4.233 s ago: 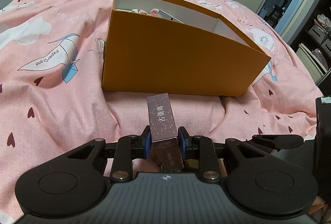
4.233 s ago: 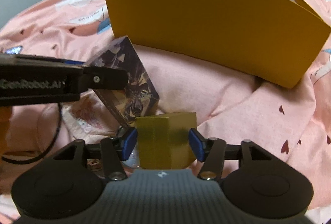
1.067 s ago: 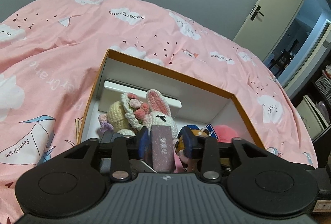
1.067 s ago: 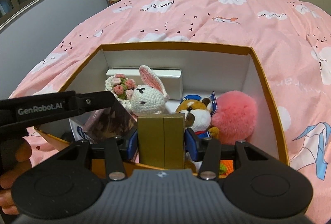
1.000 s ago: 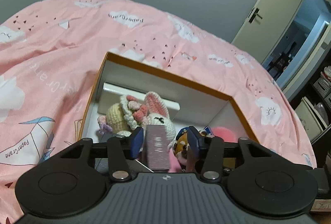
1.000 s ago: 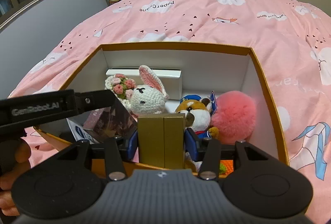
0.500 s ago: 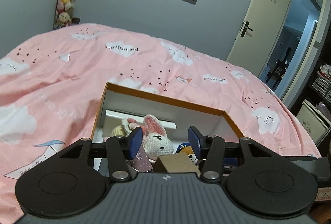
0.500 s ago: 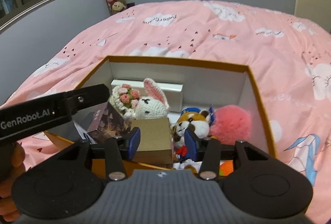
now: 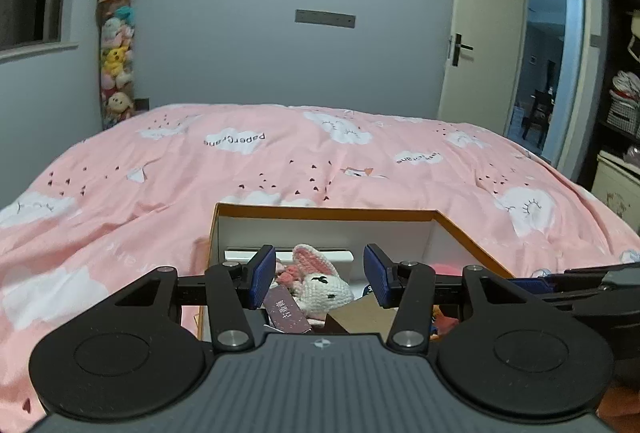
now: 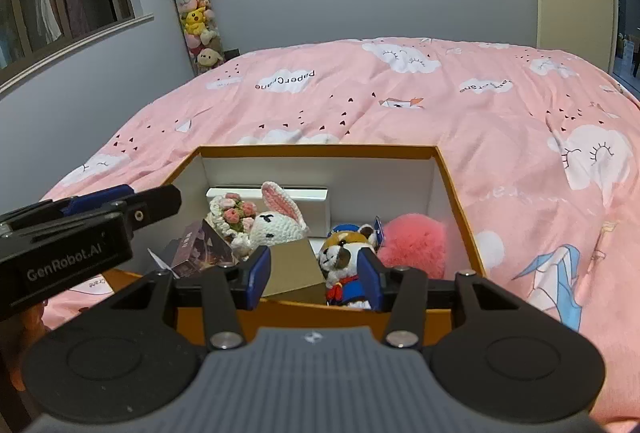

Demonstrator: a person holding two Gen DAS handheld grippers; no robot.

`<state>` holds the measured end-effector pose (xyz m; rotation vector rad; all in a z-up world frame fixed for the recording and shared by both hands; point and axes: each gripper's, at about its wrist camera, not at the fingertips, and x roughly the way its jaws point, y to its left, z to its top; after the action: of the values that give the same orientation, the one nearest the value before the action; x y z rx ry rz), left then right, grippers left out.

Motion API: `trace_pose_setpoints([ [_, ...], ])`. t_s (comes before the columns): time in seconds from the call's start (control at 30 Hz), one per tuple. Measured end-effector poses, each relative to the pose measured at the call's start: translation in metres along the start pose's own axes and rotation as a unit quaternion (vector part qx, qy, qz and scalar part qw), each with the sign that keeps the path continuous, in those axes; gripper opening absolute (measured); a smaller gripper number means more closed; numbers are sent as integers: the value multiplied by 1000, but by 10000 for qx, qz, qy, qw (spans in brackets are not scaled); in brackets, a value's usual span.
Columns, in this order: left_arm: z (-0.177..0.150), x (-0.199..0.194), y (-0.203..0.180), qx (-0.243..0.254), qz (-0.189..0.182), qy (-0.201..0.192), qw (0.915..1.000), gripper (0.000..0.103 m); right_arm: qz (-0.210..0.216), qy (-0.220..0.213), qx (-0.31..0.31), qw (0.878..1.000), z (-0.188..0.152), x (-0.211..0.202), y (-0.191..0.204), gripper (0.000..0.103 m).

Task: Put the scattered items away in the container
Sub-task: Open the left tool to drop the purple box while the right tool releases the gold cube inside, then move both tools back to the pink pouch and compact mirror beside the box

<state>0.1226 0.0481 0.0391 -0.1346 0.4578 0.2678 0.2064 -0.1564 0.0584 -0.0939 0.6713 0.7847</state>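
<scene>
Left jaws: spread, nothing pinched, only the bunny (image 9: 320, 283) and purple carton (image 9: 286, 313) seen through the gap, well below. Right jaws: spread too, holding nothing, framing the brown carton (image 10: 294, 265) and the plush fox (image 10: 344, 257) without touching either.

Both cartons lying inside the box (image 10: 460, 201), the purple one (image 10: 200, 249) leaning at the left, the brown one propped near the middle against the toys. Beside them a pink pompom (image 10: 412, 237) and, along the far wall, a white case (image 10: 280, 193). Box sitting on the bed (image 10: 400, 105).

Judged step: clearing away from the box with 2 empty tools.

To do it well:
- Lift straight clear of the rim first, then swing aside, to avoid catching the near orange wall or tipping the box on soft bedding.
- Leave both jaws spread, ready for the next pick.
- Mind the 2 tools side by side; the left one sits close at the right one's flank, so part them outward, not across each other.
- Check the bedding near the box for leftovers; none visible from here, near side hidden.
</scene>
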Motion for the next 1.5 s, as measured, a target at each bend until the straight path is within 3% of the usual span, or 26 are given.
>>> trace_pose_setpoints([
  [0.33,-10,-14,1,706,143,33,9974,57,41,-96,202,9997,-16,-18,-4,51],
  [0.77,-25,-54,40,591,95,864,9945,57,217,45,157,9996,-52,-37,4,51],
  [0.87,-30,-63,47,760,151,1095,9910,57,285,133,155,9994,-60,-39,7,51],
  [1.17,-57,-83,66,833,25,1890,9784,57,611,674,-119,9958,-90,-32,25,51],
  [1.5,-76,-82,66,516,-241,2545,9654,57,905,1409,-697,9834,-124,-17,56,51],
])
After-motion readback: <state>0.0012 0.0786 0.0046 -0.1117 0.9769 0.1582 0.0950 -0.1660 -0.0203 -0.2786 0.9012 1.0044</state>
